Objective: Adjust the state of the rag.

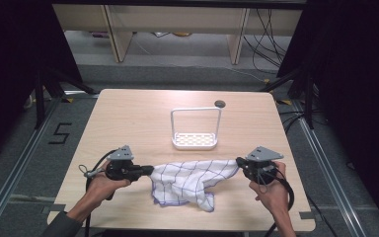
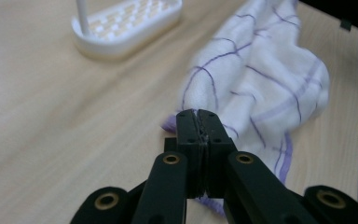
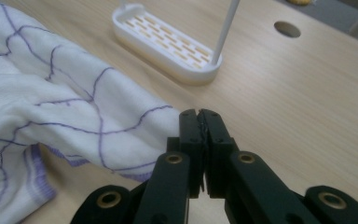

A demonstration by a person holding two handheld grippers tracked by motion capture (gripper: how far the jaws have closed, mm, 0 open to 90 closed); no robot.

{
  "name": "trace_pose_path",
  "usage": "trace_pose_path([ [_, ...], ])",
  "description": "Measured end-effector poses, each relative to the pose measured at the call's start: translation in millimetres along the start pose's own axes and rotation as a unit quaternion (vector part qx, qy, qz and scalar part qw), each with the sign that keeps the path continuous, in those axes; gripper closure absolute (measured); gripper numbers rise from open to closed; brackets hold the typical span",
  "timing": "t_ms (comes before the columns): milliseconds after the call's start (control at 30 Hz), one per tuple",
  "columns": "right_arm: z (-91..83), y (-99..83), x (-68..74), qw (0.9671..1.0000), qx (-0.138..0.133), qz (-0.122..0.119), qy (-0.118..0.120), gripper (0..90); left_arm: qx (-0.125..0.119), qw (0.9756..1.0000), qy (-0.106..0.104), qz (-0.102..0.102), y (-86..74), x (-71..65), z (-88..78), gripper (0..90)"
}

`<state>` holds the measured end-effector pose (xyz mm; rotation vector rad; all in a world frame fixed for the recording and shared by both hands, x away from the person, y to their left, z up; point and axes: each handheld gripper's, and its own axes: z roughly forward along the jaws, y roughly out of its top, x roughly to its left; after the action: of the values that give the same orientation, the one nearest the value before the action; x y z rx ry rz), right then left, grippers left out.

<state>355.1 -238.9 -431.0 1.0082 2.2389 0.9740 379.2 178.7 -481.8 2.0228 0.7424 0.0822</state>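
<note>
Both my left gripper (image 1: 148,171) and right gripper (image 1: 239,163) have fingers clamped on the cloth (image 1: 190,178) corners (pulled taut between them), so I'd lift evenly.

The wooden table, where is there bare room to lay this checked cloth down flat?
Free: the wide strip of light wooden table left of the white slotted rack, and the smaller strip to its right, below the round cable hole. Crowded: the near edge, where the white purple-checked cloth hangs between both hand-held grippers.

Black jaws with brass rivets, grey three-cornered plates, trailing black cables, dark sleeve (image 1: 61,226).
</note>
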Motion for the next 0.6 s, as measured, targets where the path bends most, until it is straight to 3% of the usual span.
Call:
trace_pose_path([
  [33, 14.0, -3.5, -1.9, 0.9999, 0.016, 0.001, 0.003, 88.7, 0.006, 1.0000, -0.002, 0.000, -2.5, 0.2, 3.2, 87.7],
  [133, 29.5, -6.5, -3.1, 0.9994, 0.035, -0.004, 0.005, 88.7, 0.026, 0.9994, -0.004, 0.023, -7.5, -4.3, 8.6, 87.5],
  [300, 25.0, -9.3, 10.2, 0.9989, 0.039, -0.017, 0.018, 88.6, 0.064, 0.9964, -0.010, 0.055, -24.2, -19.9, 9.6, 87.3],
  [333, 21.8, -15.3, 18.9, 0.9983, 0.046, -0.027, 0.023, 88.6, 0.072, 0.9958, -0.012, 0.055, -29.9, -21.2, 8.4, 87.2],
  [367, 21.8, -15.3, 18.9, 0.9983, 0.046, -0.027, 0.023, 88.6, 0.072, 0.9958, -0.012, 0.055, -29.9, -21.2, 8.4, 87.2],
  [400, 20.3, -27.0, 30.0, 0.9967, 0.068, -0.032, 0.032, 88.5, 0.078, 0.9955, -0.018, 0.049, -36.4, -24.7, 7.3, 87.2],
  [533, 19.9, -43.2, 40.8, 0.9939, 0.090, -0.039, 0.049, 88.1, 0.080, 0.9952, -0.027, 0.049, -39.5, -28.7, 5.3, 86.5],
  [600, 21.6, -50.3, 46.1, 0.9934, 0.098, -0.032, 0.052, 87.1, 0.079, 0.9957, -0.032, 0.036, -37.1, -26.7, 3.8, 79.8],
])
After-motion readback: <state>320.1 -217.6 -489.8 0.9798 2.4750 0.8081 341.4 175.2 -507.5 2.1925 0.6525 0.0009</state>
